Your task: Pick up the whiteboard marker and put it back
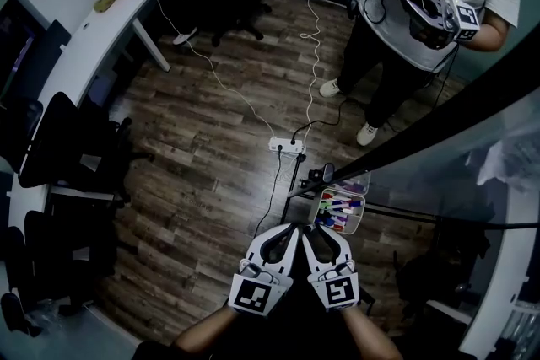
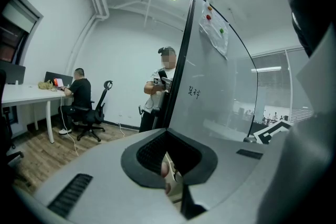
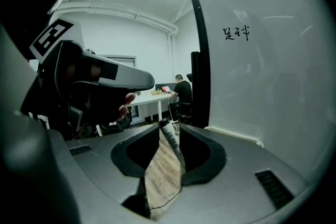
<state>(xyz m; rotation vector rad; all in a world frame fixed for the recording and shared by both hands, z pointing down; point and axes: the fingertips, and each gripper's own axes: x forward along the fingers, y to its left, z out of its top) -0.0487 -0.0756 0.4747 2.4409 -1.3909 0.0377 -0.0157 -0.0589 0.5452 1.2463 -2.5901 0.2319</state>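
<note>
Whiteboard on its stand, both grippers side by side low in front of it. Left gripper jaws are pretty much together, nothing in them. Right gripper jaws are apart, whiteboard marker upright in the gap, unclamped, near the marker tray.

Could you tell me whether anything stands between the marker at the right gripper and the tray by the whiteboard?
Nothing visible does; the marker sits between the right gripper's open jaws, close beside the tray, which holds other markers.
</note>
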